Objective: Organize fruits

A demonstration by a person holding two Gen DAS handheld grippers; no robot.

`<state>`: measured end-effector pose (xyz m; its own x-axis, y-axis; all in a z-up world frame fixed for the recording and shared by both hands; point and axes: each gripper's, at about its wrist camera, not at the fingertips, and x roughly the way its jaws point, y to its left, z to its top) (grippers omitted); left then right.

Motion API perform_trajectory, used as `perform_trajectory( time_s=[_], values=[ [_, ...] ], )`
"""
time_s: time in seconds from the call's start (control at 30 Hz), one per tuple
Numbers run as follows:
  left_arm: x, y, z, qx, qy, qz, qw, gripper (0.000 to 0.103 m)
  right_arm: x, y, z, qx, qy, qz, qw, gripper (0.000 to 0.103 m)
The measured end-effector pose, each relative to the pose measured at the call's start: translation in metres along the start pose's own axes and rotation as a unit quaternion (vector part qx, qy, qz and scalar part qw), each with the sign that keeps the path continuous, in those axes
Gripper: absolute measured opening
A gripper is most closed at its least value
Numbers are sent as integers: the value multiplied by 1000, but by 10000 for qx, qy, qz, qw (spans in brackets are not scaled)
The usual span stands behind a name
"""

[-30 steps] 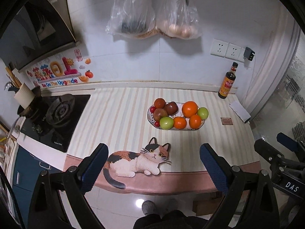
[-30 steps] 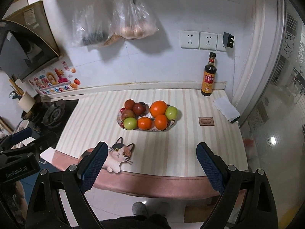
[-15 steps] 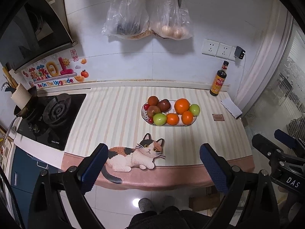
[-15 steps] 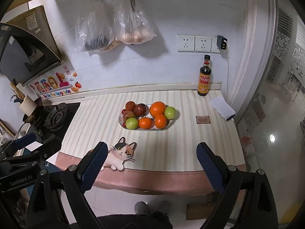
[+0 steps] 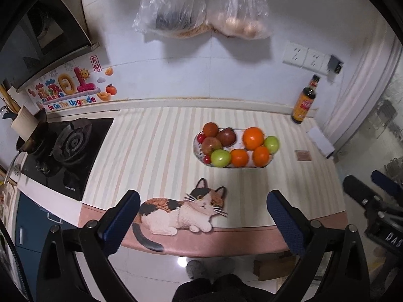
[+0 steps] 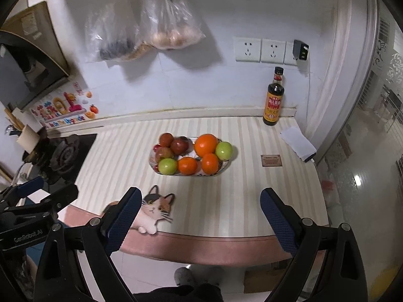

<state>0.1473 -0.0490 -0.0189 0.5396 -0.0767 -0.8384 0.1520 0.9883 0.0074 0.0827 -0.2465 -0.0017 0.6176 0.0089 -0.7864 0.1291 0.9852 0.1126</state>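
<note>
Left wrist view is showing the left gripper [image 5: 202, 207] hanging over the counter's near edge, jaws spread wide with nothing between them — they have just been opening a little further. Right wrist view is showing the right gripper [image 6: 200, 206] likewise released and empty, its blue pads [image 6: 123, 217] framing the counter edge. Below both, a grey slipper [image 5: 201, 268] is standing on the glossy floor.

Near edge: a cat-shaped mat [image 5: 181, 210] is lying flat, head toward the right in the left view, tail drooping over the pink counter lip.

Mid-counter, on the striped countertop [image 5: 151, 156], the fruit plate [image 5: 201, 159] is sitting well apart from both grippers. It is an oval white dish — long axis running left-right, roughly parallel to the back wall. Left half is holding dark red and brownish fruits [image 5: 226, 136] plus small red ones at the rim; right half is holding three oranges [image 5: 253, 138], the biggest at the back. One green apple [image 5: 221, 157] is sitting front-left of centre, another green apple [image 5: 271, 144] at the far right end. All fruits are touching neighbours, piled in one layer.

Right of the plate a small brown card [image 6: 271, 160] is lying flat, with a folded white paper [image 6: 297, 146] beyond. A gas stove [image 5: 65, 151] is sitting at left. A dark sauce bottle [image 6: 273, 100] is standing upright against the back wall, with sockets [image 6: 259, 49] above and two plastic bags [image 6: 141, 27] hanging.
</note>
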Motion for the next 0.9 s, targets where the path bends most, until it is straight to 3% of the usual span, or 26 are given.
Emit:
perform_trajectory(
  time_s=[0.43,0.9],
  values=[
    [63,-1,15,24,457,157,9988,103,90,-13,16,102,638,-134,9978,97],
    [68,-1,19,3,450,124,9989,103,92,-7,16,102,677,-58,9976,97]
  ],
)
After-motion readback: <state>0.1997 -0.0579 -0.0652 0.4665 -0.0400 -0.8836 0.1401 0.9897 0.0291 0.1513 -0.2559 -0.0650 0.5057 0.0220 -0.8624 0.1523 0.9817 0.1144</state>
